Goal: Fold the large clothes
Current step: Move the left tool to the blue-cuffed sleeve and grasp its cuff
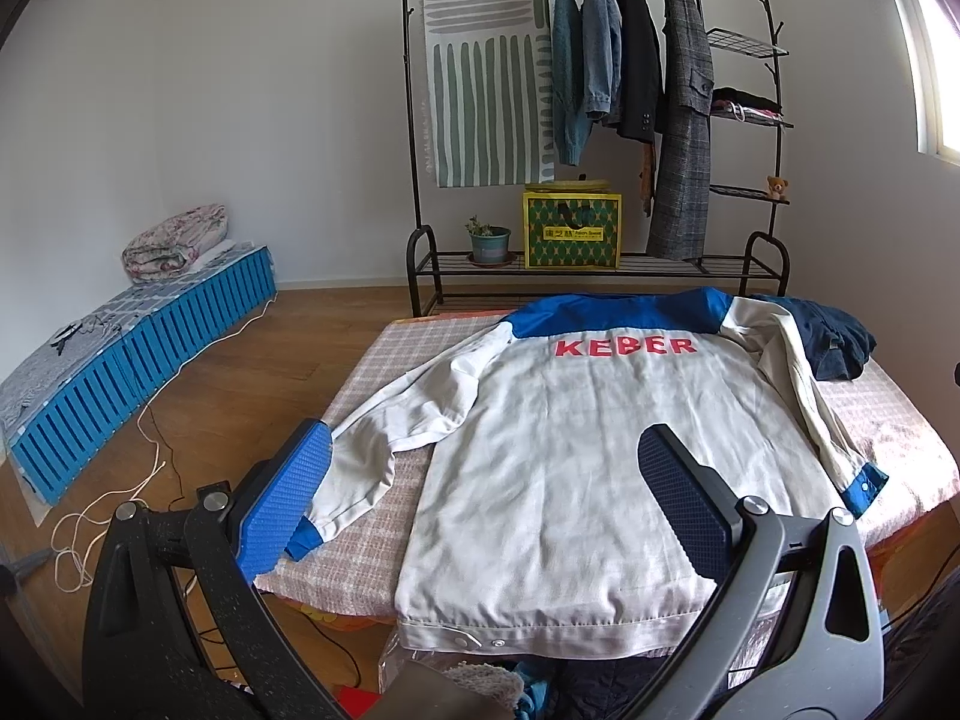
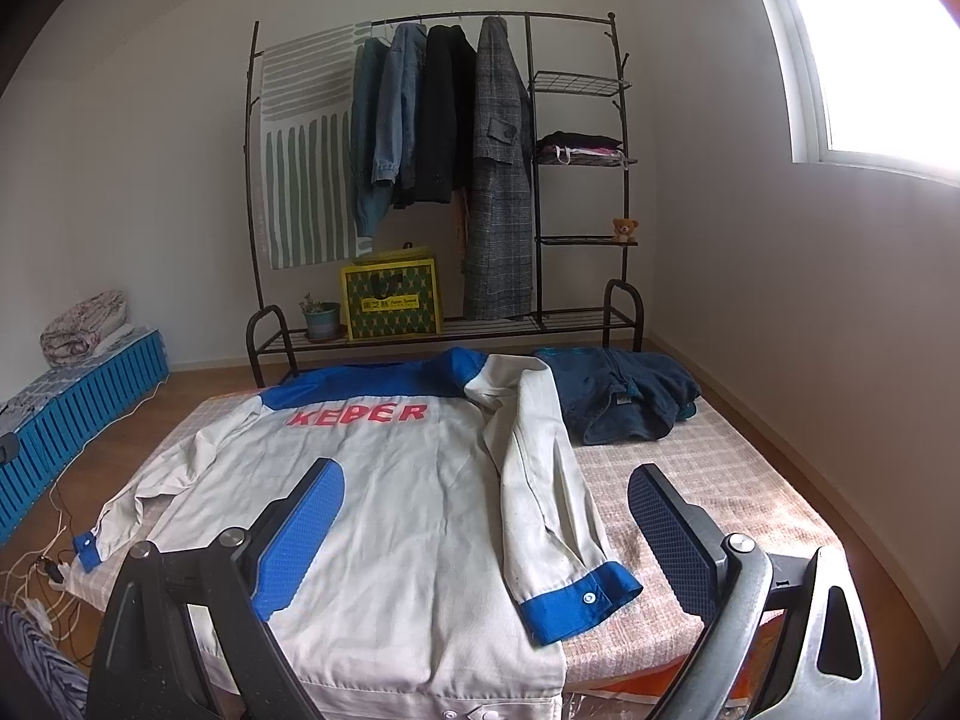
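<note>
The white-and-blue jacket (image 1: 576,456) lay back-up on the checked worktop (image 1: 384,360), spread beneath and ahead of both pairs of spread, empty fingers. Left gripper (image 1: 480,498) hung over its hem; right gripper (image 2: 486,534) over a folded-in sleeve (image 2: 540,480). Dark jeans (image 2: 624,396) lay beyond the right fingers.

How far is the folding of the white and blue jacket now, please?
Done: the jacket lies spread back-up on the table, and its right sleeve already lies along the body's edge. In hand: nothing; the left gripper and right gripper are both open above it. Left: the left sleeve is spread outward, and the body is unfolded. Dark blue clothes lie beyond it.
</note>
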Motion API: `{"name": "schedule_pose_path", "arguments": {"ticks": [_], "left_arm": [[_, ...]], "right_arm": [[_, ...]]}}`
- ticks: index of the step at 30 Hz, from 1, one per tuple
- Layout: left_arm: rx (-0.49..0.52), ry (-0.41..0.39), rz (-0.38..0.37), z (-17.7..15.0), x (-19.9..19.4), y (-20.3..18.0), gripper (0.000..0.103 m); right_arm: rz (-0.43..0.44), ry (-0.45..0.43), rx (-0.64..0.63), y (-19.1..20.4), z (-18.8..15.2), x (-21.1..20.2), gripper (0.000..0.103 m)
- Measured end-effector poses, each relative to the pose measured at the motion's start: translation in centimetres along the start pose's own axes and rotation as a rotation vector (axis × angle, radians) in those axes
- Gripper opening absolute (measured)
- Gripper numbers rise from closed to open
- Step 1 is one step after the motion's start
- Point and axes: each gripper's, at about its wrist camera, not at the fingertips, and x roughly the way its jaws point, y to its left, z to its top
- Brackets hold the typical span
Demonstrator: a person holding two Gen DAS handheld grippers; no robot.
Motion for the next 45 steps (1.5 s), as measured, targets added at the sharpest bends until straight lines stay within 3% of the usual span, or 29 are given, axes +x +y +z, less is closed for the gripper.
{"name": "schedule_pose_path", "arguments": {"ticks": [11, 20, 24, 26, 30, 33, 34, 38, 45], "left_arm": [[0.029, -0.015, 0.056, 0.6, 1.8, 2.0, 0.103], [-0.008, 0.033, 0.118, 3.0, 7.3, 9.8, 0.103], [-0.059, 0.098, 0.097, 2.9, 12.0, 14.8, 0.103], [-0.131, 0.157, 0.089, 1.9, 14.8, 17.9, 0.102], [-0.259, 0.261, 0.098, -1.2, 20.0, 23.7, 0.087], [-0.346, 0.362, 0.038, -4.2, 23.8, 26.8, 0.087], [-0.374, 0.392, 0.026, -5.2, 25.0, 27.6, 0.086], [-0.483, 0.506, 0.010, -9.2, 28.9, 29.5, 0.069], [-0.494, 0.566, -0.043, -10.6, 34.6, 30.0, 0.068]], "right_arm": [[0.071, -0.035, -0.054, 3.3, 0.6, 0.6, 0.098], [0.112, -0.097, -0.046, 5.8, 1.2, 3.0, 0.098], [0.135, -0.084, -0.056, 7.3, 0.9, 5.1, 0.098], [0.156, -0.063, -0.057, 7.9, 0.8, 6.2, 0.098], [0.200, -0.036, -0.047, 8.9, 0.5, 8.1, 0.098], [0.220, -0.024, -0.036, 9.5, 0.0, 9.5, 0.098], [0.228, -0.015, -0.026, 9.7, -0.3, 10.1, 0.098], [0.278, 0.039, 0.014, 10.3, -1.7, 12.7, 0.098], [0.300, 0.107, -0.057, 12.1, -3.7, 16.4, 0.098]]}}
